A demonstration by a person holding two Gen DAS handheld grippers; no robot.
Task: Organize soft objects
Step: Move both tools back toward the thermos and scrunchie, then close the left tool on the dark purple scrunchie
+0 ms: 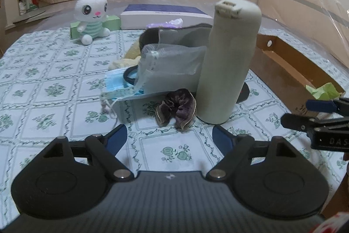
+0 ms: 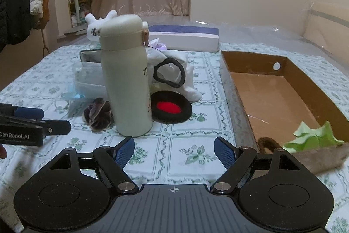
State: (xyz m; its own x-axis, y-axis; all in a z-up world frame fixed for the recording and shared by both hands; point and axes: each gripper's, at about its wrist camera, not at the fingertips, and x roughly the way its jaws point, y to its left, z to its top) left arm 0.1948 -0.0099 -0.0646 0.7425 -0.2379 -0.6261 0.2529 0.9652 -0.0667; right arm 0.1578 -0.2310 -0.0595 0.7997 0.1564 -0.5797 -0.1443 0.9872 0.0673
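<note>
1. The table, under its green-flowered cloth, carries everything. My cardboard box lies along the right side and already holds a green cloth and something brown at its near corner.
2. The cream bottle stands upright in the middle of the clutter. It is hard, so I judge it stays put, and it is tall enough to tip if I brush it.
3. Behind and left of it lie a clear pouch, a blue face mask and a white plush rabbit at the far edge.
4. The black pad with a red centre lies just right of the bottle's base. The purple scrunchie sits against its left side.
5. My left gripper hangs spread wide and empty, lined up with the scrunchie. I should come in low from the near side, close on its outer folds and lift away from the bottle.
6. My right gripper is likewise spread and empty, between bottle and box.
</note>
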